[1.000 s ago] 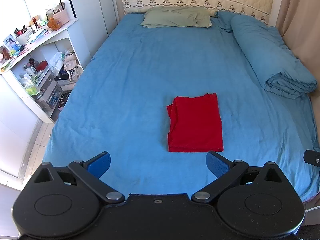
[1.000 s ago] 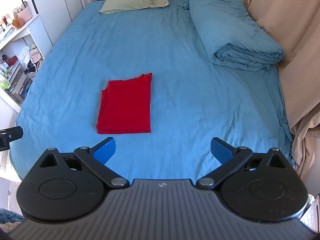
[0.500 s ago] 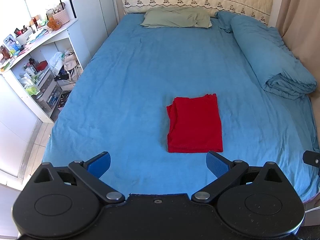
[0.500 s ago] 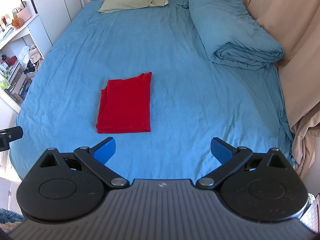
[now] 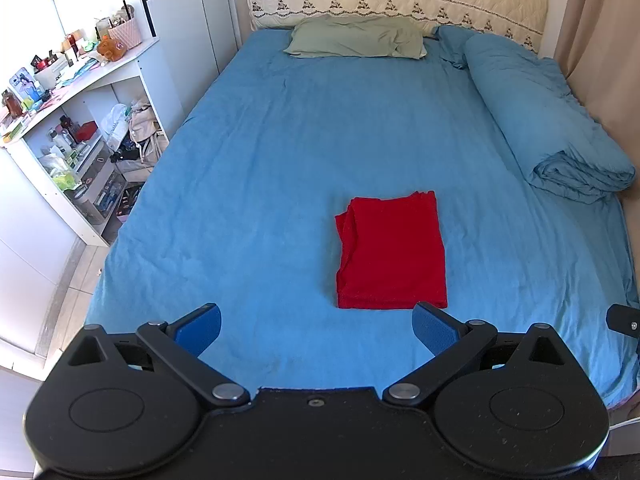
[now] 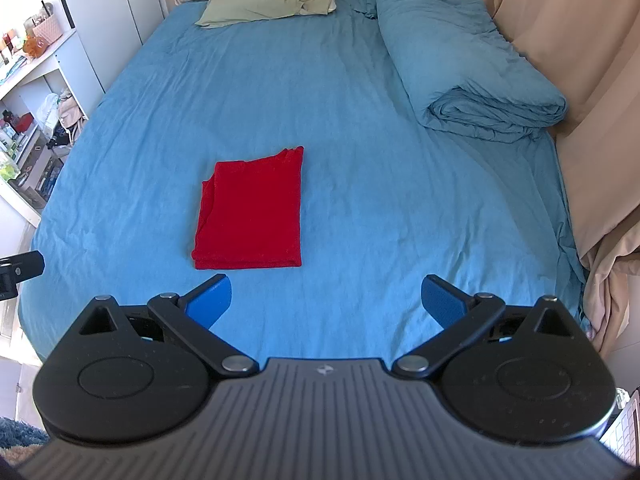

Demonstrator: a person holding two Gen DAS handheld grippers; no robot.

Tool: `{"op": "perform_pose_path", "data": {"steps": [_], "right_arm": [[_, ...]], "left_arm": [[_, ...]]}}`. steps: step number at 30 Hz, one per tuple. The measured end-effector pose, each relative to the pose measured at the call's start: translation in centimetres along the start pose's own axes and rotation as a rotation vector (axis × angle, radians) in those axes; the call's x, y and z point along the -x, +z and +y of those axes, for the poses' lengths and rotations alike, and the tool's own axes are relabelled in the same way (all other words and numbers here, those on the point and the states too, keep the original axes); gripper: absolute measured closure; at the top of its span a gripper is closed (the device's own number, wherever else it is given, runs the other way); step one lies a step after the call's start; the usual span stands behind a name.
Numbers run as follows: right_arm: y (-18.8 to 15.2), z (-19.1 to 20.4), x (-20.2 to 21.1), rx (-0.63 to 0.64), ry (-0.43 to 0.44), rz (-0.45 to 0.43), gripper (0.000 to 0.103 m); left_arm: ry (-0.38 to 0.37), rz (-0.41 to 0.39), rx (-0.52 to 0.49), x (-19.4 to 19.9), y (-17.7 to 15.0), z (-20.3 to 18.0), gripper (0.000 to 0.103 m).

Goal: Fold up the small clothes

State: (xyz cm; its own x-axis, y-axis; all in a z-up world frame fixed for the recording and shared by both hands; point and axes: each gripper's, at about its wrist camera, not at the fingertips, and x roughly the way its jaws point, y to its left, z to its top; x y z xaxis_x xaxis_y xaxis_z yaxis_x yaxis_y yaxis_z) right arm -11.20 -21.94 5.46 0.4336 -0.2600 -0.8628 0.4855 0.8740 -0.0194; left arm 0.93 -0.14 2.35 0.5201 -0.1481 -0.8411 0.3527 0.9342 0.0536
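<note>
1. Your red garment (image 5: 390, 252) lies folded flat on the blue bed sheet (image 5: 260, 184), mid-bed.
2. Your left gripper (image 5: 316, 326) and right gripper (image 6: 326, 298) hover spread, holding nothing.
3. Snagging one layer could undo the fold.

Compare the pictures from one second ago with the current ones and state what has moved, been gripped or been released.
Nothing has visibly changed. The folded red garment lies flat in the same spot on the blue bed sheet, and the left gripper and right gripper stay open and empty, held back from it.
</note>
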Motion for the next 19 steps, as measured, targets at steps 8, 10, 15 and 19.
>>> {"op": "perform_pose_path", "data": {"steps": [8, 10, 15, 19], "right_arm": [[0.11, 0.14, 0.13, -0.009, -0.004, -0.005, 0.000], [0.06, 0.17, 0.21, -0.009, -0.004, -0.007, 0.000], [0.14, 0.18, 0.24, -0.012, -0.005, -0.005, 0.000], [0.26, 0.12, 0.27, -0.011, -0.005, -0.006, 0.000]], "left_arm": [[-0.026, -0.011, -0.005, -0.03, 0.13, 0.56, 0.000], [-0.034, -0.014, 0.005, -0.03, 0.19, 0.74, 0.000], [-0.016, -0.017, 0.000, -0.05, 0.29, 0.77, 0.000], [-0.018, -0.022, -0.005, 0.01, 0.24, 0.57, 0.000]]}}
